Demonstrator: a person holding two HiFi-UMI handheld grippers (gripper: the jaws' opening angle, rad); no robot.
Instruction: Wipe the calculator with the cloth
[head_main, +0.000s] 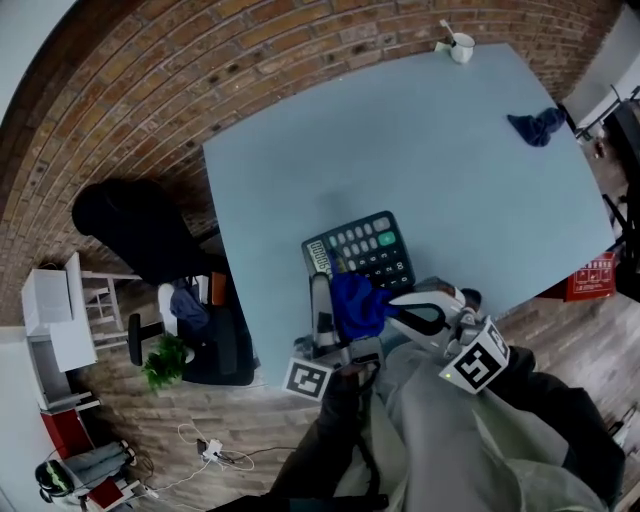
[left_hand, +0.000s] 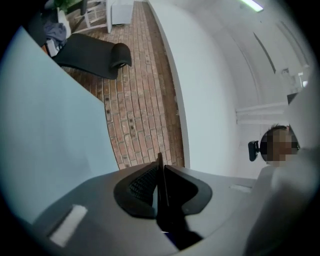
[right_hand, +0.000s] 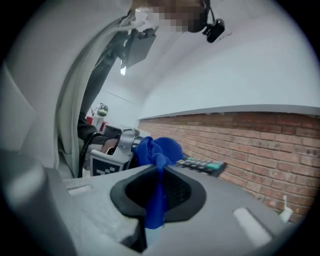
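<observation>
Seen from above, a pale blue bench (head_main: 450, 180) fills the middle, with the work going on at its near edge. On the left, the left gripper (head_main: 319, 295) has its jaws closed narrowly on the left edge of the calculator (head_main: 365, 250). In the left gripper view that edge is a thin dark slab pinched between the pads. The calculator lies key-side up, and whether its far end rests on the bench cannot be told. Just right of that grip, a bright blue cloth (head_main: 355, 303) is bunched on the calculator's near end. On the right, the right gripper (head_main: 398, 303) has its jaws nearly together, clamping a fold of the cloth, with the calculator just beyond their tips. The wiping step seems under way. To do it well, the left grip likely needs to stay firm while the cloth is drawn flat across the keys and display.
</observation>
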